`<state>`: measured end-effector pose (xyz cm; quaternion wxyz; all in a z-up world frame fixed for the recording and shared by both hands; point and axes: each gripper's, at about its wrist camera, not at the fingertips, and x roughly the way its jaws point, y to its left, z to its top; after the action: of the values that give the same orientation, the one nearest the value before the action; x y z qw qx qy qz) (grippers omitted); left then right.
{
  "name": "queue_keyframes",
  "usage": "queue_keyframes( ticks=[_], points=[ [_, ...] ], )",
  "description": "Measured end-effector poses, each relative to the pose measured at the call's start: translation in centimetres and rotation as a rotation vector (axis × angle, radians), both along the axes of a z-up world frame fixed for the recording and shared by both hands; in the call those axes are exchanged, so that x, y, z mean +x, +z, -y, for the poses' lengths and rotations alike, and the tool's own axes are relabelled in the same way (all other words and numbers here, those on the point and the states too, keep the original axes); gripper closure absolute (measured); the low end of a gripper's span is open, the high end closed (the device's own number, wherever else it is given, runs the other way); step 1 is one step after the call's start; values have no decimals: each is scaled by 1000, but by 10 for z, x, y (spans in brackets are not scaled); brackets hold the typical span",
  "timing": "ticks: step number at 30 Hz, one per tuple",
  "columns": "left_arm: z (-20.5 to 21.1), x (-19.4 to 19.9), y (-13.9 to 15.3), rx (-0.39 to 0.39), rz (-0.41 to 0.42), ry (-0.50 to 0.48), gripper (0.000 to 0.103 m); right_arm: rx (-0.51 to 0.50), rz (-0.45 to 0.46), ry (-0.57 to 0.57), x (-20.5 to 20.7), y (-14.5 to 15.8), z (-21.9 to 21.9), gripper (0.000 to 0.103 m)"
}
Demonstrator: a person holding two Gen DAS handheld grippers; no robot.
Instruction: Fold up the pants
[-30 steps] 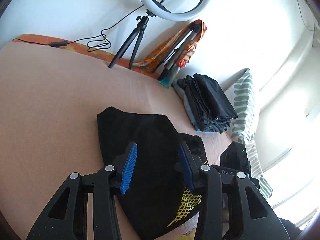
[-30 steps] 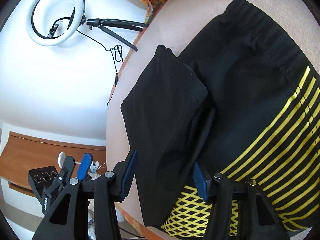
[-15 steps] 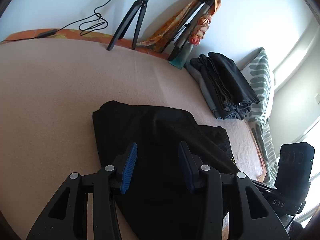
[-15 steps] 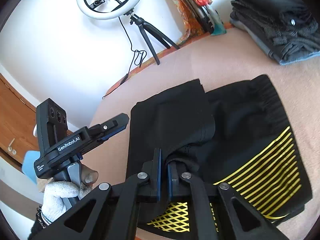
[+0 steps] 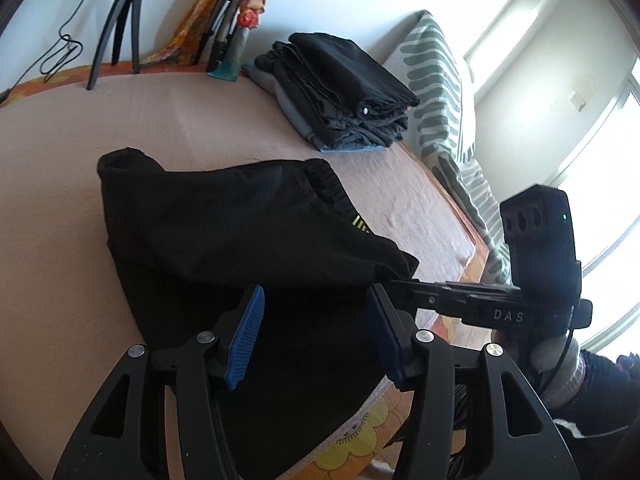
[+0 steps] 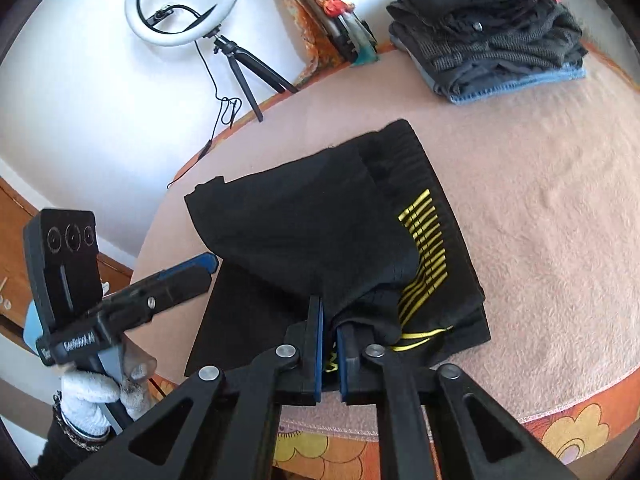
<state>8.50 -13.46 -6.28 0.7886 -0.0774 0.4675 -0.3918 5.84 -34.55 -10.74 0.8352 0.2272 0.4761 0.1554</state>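
Note:
Black pants [image 5: 240, 232] with yellow stripes [image 6: 424, 240] lie partly folded on the pink blanket [image 6: 540, 200]. My right gripper [image 6: 328, 320] pinches a bunched edge of the top layer and holds it lifted over the striped part; its jaws are opening, with the cloth still between the pads. From the left wrist view the right gripper [image 5: 400, 282] comes in from the right and meets the fold's corner. My left gripper [image 5: 316, 304] hovers over the near part of the pants, jaws opening, nothing pressed between them. The right wrist view has the left gripper [image 6: 204, 266] at the pants' left edge.
A stack of folded dark clothes [image 6: 488, 36] sits at the far side of the bed, beside a striped pillow [image 5: 440, 92]. A ring light on a tripod [image 6: 184, 4] and a colourful bundle [image 5: 240, 12] stand by the wall. The bed's flowered edge [image 6: 580, 432] is close.
The right gripper closed on the fold's edge and lifted it across the yellow stripes. The left gripper swung right and lower over the pants, and its jaws widened.

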Motion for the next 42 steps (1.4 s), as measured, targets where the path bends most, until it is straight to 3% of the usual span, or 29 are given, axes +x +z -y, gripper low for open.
queue_keyframes(
  ticks=[2, 6, 11, 15, 18, 27, 29, 31, 33, 35, 42],
  points=[
    [8, -9, -2, 2, 2, -29, 51, 12, -25, 4, 3, 1, 10, 81],
    [21, -16, -8, 19, 6, -71, 51, -37, 70, -20, 8, 31, 31, 67],
    [31, -13, -24, 68, -24, -80, 51, 40, 176, 106, 57, 55, 28, 63],
    [31, -16, -30, 86, -25, -83, 51, -89, 204, 255, 97, 44, -2, 61],
    [28, -17, -32, 88, -27, -82, 51, -180, 172, 277, 121, 27, -10, 60],
    [19, -14, -34, 76, -49, -80, 51, -219, 72, 324, 139, -12, -14, 60],
    [20, -14, -34, 78, -47, -81, 51, -241, 69, 346, 137, -18, -21, 60],
    [19, -10, -34, 73, -51, -78, 51, -280, 93, 353, 133, -17, -27, 68],
    [18, -10, -34, 73, -51, -77, 51, -288, 104, 354, 130, -13, -30, 85],
    [16, -10, -34, 71, -52, -75, 51, -282, 125, 348, 125, -9, -30, 94],
    [12, -13, -36, 63, -51, -68, 51, -378, 248, 338, 103, 13, -41, 98]
  ],
)
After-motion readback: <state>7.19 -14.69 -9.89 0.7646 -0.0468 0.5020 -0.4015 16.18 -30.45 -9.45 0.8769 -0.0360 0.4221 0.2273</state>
